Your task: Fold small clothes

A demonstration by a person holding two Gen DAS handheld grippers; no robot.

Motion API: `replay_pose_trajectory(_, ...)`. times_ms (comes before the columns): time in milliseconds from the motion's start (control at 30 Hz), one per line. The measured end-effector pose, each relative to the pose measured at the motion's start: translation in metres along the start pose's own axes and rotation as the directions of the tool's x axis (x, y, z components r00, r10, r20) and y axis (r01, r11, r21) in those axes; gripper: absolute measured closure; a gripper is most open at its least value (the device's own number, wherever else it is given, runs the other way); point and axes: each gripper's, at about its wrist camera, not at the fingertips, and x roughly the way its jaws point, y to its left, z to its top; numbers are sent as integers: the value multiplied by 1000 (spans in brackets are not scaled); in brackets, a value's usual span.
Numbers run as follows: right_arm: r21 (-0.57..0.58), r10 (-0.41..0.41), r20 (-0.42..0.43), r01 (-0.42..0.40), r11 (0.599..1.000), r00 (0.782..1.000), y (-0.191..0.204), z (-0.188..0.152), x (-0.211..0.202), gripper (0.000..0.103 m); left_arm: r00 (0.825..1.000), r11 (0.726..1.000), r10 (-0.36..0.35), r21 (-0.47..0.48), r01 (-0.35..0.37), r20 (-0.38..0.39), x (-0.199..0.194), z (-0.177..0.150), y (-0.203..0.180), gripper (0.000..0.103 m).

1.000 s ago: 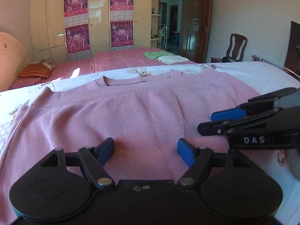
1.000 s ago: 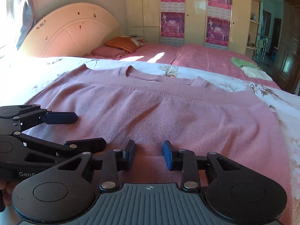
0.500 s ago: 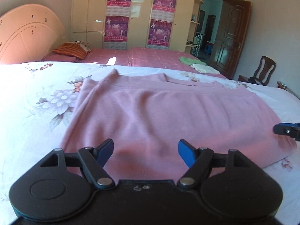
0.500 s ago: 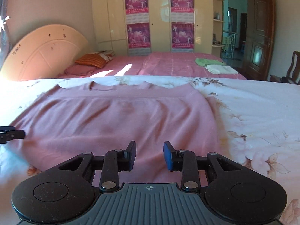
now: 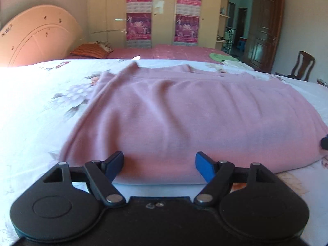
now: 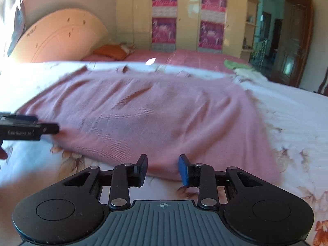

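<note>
A pink sweater (image 5: 184, 112) lies spread flat on the floral white sheet (image 5: 41, 102), neckline at the far side. My left gripper (image 5: 160, 162) hovers open and wide over the near hem by the sweater's left corner, with nothing pinched. In the right wrist view the sweater (image 6: 143, 112) fills the middle. My right gripper (image 6: 163, 166) stands at the near hem toward the right corner, jaws partly apart with a clear gap and no cloth gripped. The left gripper (image 6: 49, 128) shows at that view's left edge, and the right gripper's tip (image 5: 325, 143) at the other view's right edge.
A second bed with a pink cover (image 5: 174, 51) stands behind, bearing an orange pillow (image 5: 90, 51) and green and white folded clothes (image 5: 219, 57). A curved headboard (image 5: 37, 39) is at left, a postered wardrobe (image 5: 164, 10) at the back, a door and chair (image 5: 303, 65) at right.
The two grippers, close together over the sweater's middle, have moved apart: left toward the left hem corner, right toward the right. Both jaws look the same.
</note>
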Motion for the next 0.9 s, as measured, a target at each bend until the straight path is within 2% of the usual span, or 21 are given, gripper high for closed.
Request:
replay_pose_trajectory(33,4,-29,-3,29,1000,1000,-7,1,0,71,1000,1000,0,-18,0,0,0,0,12,26)
replay_pose_trajectory(133,31,-116,-141,121,992,983,-38,-10,21,71,1000,999,-18,-33,18,1,-1,1,28,26)
replay_pose_trajectory(167,71,-91,-124,101,992,988,-49,-13,17,71,1000,999,-18,-27,18,1,-2,1,28,26)
replay_pose_trajectory(267,99,-100,-123,113,989,987,-53,-11,2,71,1000,999,-4,-42,4,-4,-4,4,24,27)
replay_pose_trajectory(367,98,-146,-35,149,984,989,-50,-5,-15,71,1000,999,21,-46,-22,-9,-1,5,18,26)
replay_pose_trajectory(400,102,-162,-37,165,981,986,-49,-4,-12,71,1000,998,28,-50,-28,-7,0,4,17,25)
replay_pose_trajectory(467,121,-169,-150,188,975,974,-56,-10,6,71,999,998,39,-52,-39,-9,3,4,16,24)
replay_pose_trajectory(500,129,-168,-127,185,974,977,-57,-10,3,71,999,998,44,-51,-45,-17,2,5,15,25)
replay_pose_trajectory(567,123,-176,-140,193,973,974,-53,-5,-1,71,999,997,47,-67,-49,-27,-3,11,15,25)
replay_pose_trajectory(600,132,-179,-110,193,972,978,-52,-2,-8,71,999,997,43,-67,-44,-16,-5,10,15,25)
replay_pose_trajectory(667,133,-179,-75,188,973,981,-48,-4,-13,71,998,997,52,-48,-54,-42,2,6,16,23)
replay_pose_trajectory(733,107,-173,-169,192,975,970,-46,-11,1,71,998,998,46,-48,-48,-31,1,5,18,22)
replay_pose_trajectory(800,78,-188,-161,203,976,969,-41,-8,0,71,997,998,55,-42,-57,-46,-1,7,17,24)
replay_pose_trajectory(900,138,-161,-137,180,974,977,-48,-4,-6,71,996,997,60,-40,-63,-59,-5,10,16,24)
